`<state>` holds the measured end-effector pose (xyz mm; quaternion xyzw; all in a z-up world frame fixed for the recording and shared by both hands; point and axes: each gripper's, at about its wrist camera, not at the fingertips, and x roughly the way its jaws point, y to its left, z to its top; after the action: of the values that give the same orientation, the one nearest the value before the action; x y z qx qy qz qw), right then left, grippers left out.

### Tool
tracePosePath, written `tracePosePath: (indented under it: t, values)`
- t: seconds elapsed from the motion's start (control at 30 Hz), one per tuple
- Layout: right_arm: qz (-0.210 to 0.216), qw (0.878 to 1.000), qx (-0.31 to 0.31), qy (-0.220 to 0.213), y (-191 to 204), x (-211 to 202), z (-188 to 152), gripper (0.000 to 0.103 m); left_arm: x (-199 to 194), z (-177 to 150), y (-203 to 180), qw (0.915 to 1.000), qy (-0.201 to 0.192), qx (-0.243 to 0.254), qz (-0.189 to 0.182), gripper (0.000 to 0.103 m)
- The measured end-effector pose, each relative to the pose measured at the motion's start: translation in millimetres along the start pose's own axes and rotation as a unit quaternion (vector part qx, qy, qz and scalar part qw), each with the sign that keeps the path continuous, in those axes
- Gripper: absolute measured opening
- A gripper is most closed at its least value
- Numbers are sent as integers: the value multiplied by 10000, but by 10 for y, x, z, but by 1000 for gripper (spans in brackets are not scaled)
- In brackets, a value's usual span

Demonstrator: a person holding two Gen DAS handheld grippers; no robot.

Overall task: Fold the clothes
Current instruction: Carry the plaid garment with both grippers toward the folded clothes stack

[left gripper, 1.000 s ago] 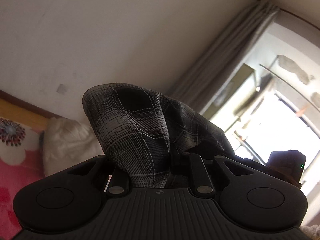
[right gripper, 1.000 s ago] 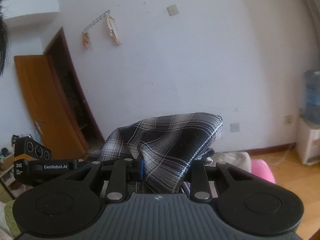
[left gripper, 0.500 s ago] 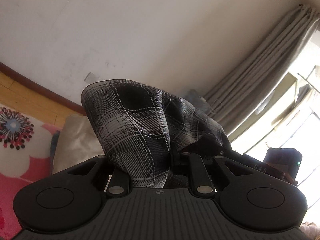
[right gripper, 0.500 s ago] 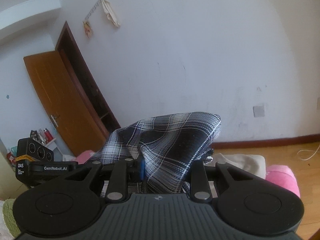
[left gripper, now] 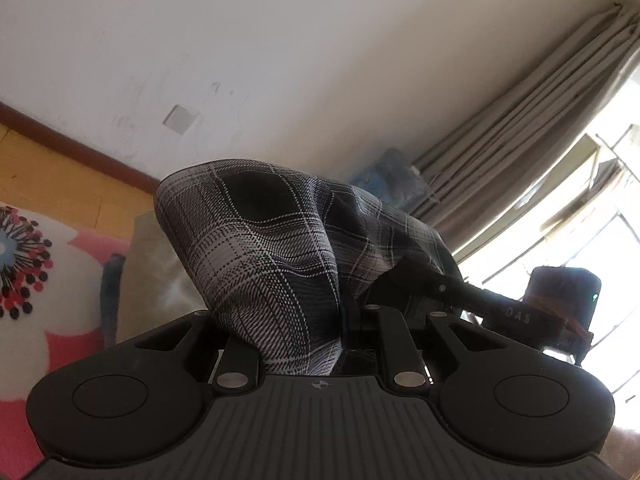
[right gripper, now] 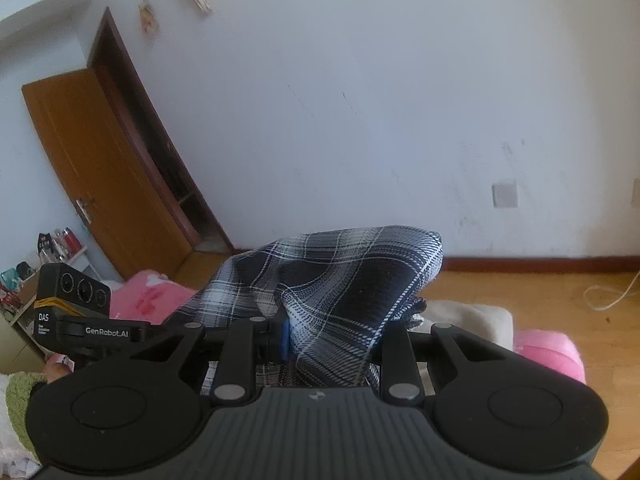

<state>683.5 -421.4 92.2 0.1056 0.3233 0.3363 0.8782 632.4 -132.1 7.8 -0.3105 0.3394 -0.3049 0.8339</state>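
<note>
The plaid garment [left gripper: 272, 264] bunches up between the fingers of the left gripper [left gripper: 320, 344], clamped there, and the right gripper [right gripper: 320, 344] pinches another part likewise (both raised). The cloth looks light, limp and unslippery; hems or corners suit holding best.
</note>
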Motion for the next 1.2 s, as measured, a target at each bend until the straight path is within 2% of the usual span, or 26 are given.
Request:
tracePosePath:
  t: [0.23,0.27,0.4,0.47,0.53,0.57,0.6,0.63,0.73,0.8,0.83,0.87,0.9,0.93,0.97,1.03,1.07,1.13,1.17,1.2]
  values:
    - [-182,9993,-115,301,-142,431,34,27,210,98,260,9992,158,-57,362,18]
    - [-198,9991,-99,355,-173,497,31,27,241,110,310,9988,193,-116,433,23]
    - [-235,9981,179,541,-350,671,2,28,326,141,545,9952,340,-682,611,34]
    - [-248,9971,360,627,-449,740,-16,31,337,149,600,9937,341,-889,590,37]
    - [-261,9956,541,714,-548,810,-35,35,332,156,657,9908,296,-1218,512,44]
    - [-201,9943,761,718,-620,821,-51,38,326,158,690,9883,260,-1431,458,51]
    - [-144,9925,990,707,-701,825,-67,40,321,158,728,9851,212,-1655,410,53]
    - [-79,9904,1211,656,-770,819,-83,43,322,154,769,9813,131,-1879,391,53]
    - [127,9811,1869,479,-972,798,-136,56,325,143,777,9755,17,-2142,499,53]
    - [200,9723,2297,379,-1104,820,-174,57,332,133,766,9716,-70,-2272,663,53]
    - [133,9704,2389,330,-1141,838,-185,55,332,125,744,9708,-137,-2282,722,51]
    - [53,9711,2366,308,-1139,845,-192,47,334,120,707,9722,-196,-2190,800,47]
    - [-33,9741,2239,308,-1106,843,-190,42,333,114,656,9747,-254,-2048,865,40]
    - [-101,9793,2002,270,-1040,805,-184,31,324,106,555,9804,-309,-1730,887,38]
    - [-166,9842,1747,225,-968,760,-177,24,314,97,453,9855,-362,-1396,895,36]
    - [-138,9914,1298,-75,-827,589,-182,22,291,70,263,9934,-449,-665,824,36]
    - [-120,9935,1107,-250,-780,506,-196,22,309,67,243,9940,-454,-540,836,36]
    - [-221,9941,988,-377,-789,460,-235,22,421,77,319,9925,-320,-585,1020,38]
    - [-343,9930,1105,-255,-855,518,-263,25,488,76,392,9909,-191,-715,1122,44]
    - [-467,9911,1243,-111,-928,582,-293,26,552,74,489,9879,-74,-945,1229,44]
